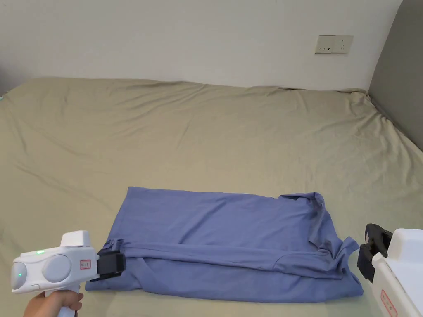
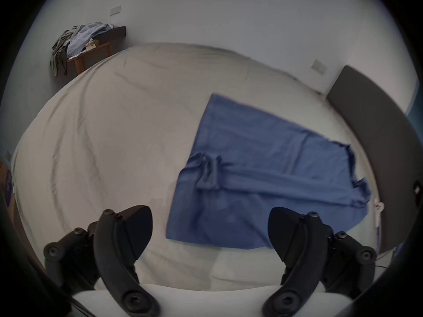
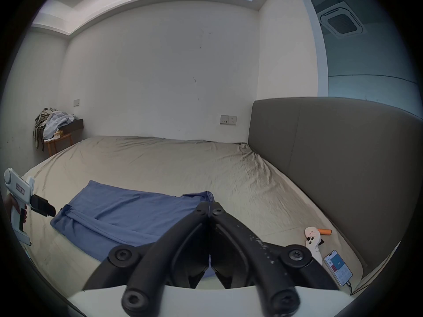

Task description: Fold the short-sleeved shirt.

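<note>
The blue shirt [image 1: 223, 243] is laid on the bed [image 1: 206, 136] with 1 side folded in (crosswise folds are left), left gripper [image 2: 209, 228] spread empty, right gripper [image 3: 209, 210] closed on nothing.

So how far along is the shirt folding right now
Partway. The blue shirt lies flat on the bed with its near long edge and sleeve folded over the body. Nothing is in hand: the left gripper is open beside the hem, and the right gripper is shut by the collar end. The far side and crosswise folds remain.
</note>
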Available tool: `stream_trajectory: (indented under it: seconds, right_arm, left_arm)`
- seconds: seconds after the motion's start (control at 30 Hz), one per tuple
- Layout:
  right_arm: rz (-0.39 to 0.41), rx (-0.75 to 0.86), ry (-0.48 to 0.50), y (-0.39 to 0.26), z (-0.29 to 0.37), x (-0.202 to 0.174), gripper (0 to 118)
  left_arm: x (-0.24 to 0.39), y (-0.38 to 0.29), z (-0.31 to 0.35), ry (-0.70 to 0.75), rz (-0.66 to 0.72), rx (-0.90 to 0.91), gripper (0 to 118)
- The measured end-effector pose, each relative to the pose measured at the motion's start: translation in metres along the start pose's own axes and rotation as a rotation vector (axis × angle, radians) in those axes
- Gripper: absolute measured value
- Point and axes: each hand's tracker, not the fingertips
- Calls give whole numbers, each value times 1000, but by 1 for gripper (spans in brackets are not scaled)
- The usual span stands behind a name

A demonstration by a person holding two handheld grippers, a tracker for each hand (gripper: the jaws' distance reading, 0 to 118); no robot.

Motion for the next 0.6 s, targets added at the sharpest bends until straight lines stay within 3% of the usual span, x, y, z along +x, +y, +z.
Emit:
stream_trajectory:
  seconds: [0.03,0.1,0.17,0.23,0.27,0.33,0.4,0.5,0.53,0.6]
  right_arm:
    - [-2,-13,0,-2,-4,1,1]
    - [-3,-38,-1,-6,-9,1,1]
    - [-8,-58,-2,-10,-15,4,1]
    - [-12,-87,-7,-14,-21,7,2]
    - [-16,-105,-8,-16,-25,9,2]
    - [-32,-181,-27,-24,-42,15,12]
    - [-40,-281,-28,-33,-68,21,40]
    - [-47,-466,-31,-57,-115,27,102]
    - [-65,-556,-38,-68,-135,27,110]
    - [-84,-603,-33,-85,-152,26,107]
  left_arm:
    - [-1,-3,-9,5,-8,-22,101]
    - [-1,-11,-24,14,-23,-61,82]
    - [0,-18,-35,24,-31,-92,48]
    - [3,-24,-28,29,-60,0,42]
    - [3,-26,-27,36,-66,-16,18]
    - [4,-26,-24,-50,-61,-9,12]
    - [8,-25,-21,-9,-58,-10,10]
    - [10,-21,-3,-25,-63,49,10]
    - [9,-20,3,-49,-44,78,10]
    - [9,-17,11,-63,-32,86,10]
